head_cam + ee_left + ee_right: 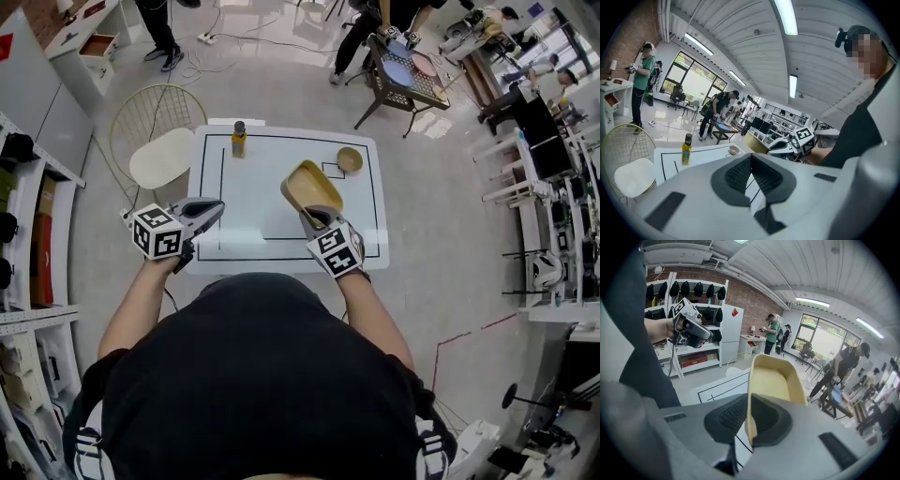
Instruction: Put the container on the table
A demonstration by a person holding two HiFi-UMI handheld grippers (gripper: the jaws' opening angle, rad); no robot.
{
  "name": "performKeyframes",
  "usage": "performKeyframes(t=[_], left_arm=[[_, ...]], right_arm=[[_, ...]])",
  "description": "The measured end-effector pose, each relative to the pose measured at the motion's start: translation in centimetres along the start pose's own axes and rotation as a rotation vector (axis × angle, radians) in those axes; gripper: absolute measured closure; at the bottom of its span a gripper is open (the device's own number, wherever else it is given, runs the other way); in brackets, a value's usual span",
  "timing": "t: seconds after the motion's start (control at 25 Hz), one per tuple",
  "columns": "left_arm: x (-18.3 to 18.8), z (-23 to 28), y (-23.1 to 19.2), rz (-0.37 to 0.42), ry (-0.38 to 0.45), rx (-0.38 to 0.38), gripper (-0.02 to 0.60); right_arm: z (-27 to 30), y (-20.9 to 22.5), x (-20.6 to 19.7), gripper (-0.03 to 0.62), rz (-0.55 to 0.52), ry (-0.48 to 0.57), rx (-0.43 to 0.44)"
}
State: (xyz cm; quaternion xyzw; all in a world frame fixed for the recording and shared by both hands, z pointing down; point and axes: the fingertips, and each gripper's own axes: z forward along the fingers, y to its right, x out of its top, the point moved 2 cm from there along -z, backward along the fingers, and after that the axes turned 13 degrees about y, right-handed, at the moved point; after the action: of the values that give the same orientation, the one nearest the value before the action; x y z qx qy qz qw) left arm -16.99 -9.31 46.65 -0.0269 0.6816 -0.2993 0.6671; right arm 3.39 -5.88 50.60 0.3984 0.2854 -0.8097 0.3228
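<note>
Pinching container (312, 186) rim, right tool (316, 220) angled downward

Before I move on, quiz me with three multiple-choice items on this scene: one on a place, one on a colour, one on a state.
1. Where on the table does the bottle stand?
A. far left
B. far right
C. near edge, by the person

2. What colour is the container?
A. blue
B. pale yellow
C. red

3. What is the state of the right gripper?
A. open and empty
B. shut on the bottle
C. shut on the container's wall

Answers:
1 A: the head view shows it near the table's far left corner.
2 B: it looks pale yellow in both the head and right gripper views.
3 C: the right gripper view shows its pads clamping the container's near wall.
</note>
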Motion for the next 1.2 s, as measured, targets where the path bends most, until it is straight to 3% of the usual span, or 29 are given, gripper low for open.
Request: performKeyframes(t=[0.64, 1.2], left_arm=[[-0.8, -2.9, -0.7, -0.02, 0.034, 0.061, 0.574], [-0.5, -1.1, -1.9, -0.019, 0.025, 0.084, 0.574]], right_arm=[[1.3, 0.3, 0.3, 0.574, -0.029, -0.002, 0.029], [3.4, 1.8, -1.1, 0.574, -0.021, -0.013, 0.058]])
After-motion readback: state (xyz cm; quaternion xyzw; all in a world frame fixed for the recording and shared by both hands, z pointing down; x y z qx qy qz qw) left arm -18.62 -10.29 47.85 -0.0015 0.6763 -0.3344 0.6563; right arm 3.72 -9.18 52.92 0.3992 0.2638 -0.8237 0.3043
